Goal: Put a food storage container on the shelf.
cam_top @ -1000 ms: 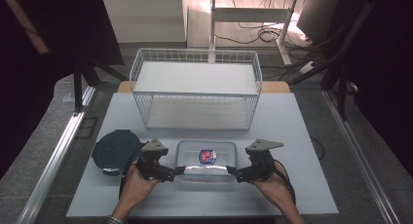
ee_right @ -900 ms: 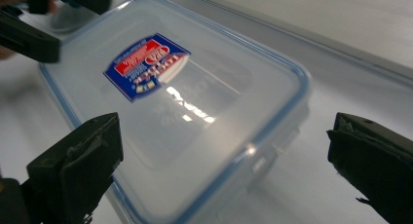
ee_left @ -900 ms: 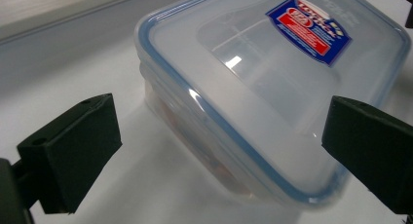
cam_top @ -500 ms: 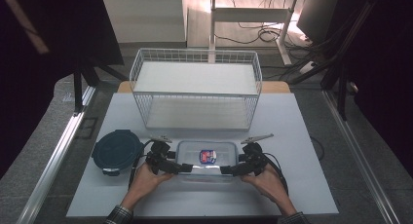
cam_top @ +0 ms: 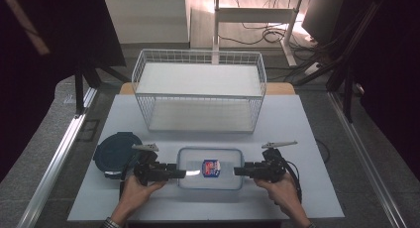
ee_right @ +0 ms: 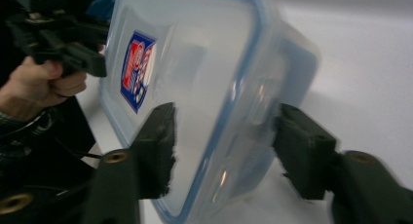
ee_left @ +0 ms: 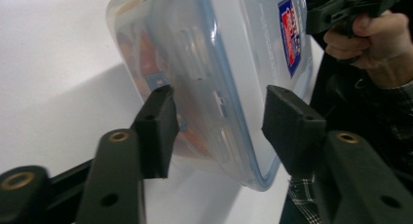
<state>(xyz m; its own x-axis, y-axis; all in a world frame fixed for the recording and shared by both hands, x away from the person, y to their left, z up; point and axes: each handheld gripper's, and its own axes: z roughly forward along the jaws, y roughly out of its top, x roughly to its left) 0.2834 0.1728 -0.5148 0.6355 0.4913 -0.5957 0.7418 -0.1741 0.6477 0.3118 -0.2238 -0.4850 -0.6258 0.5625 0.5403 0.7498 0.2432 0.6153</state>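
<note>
A clear rectangular food box (cam_top: 218, 156) with a blue-rimmed lid and a red-and-blue label (cam_top: 210, 167) lies flat near the table's front edge. My left gripper (cam_top: 182, 173) reaches in over its left end, and my right gripper (cam_top: 237, 171) over its right end. In the left gripper view the box's end (ee_left: 214, 63) sits between my jaws (ee_left: 216, 121), one on the lid and one under the base. The right gripper view shows the same on the other end (ee_right: 195, 53), between that gripper's jaws (ee_right: 226, 136). Both pairs of jaws have just been closing onto the box.
A white wire basket (cam_top: 198, 96) stands behind the box at the table's middle back. A dark blue round lidded tub (cam_top: 116, 151) lies to the left of my left hand. The white table (cam_top: 297, 129) ends just in front of the hands.
Both grippers slid inward along the table to the box's two ends. Their jaws went from wide apart to closed on the box.
</note>
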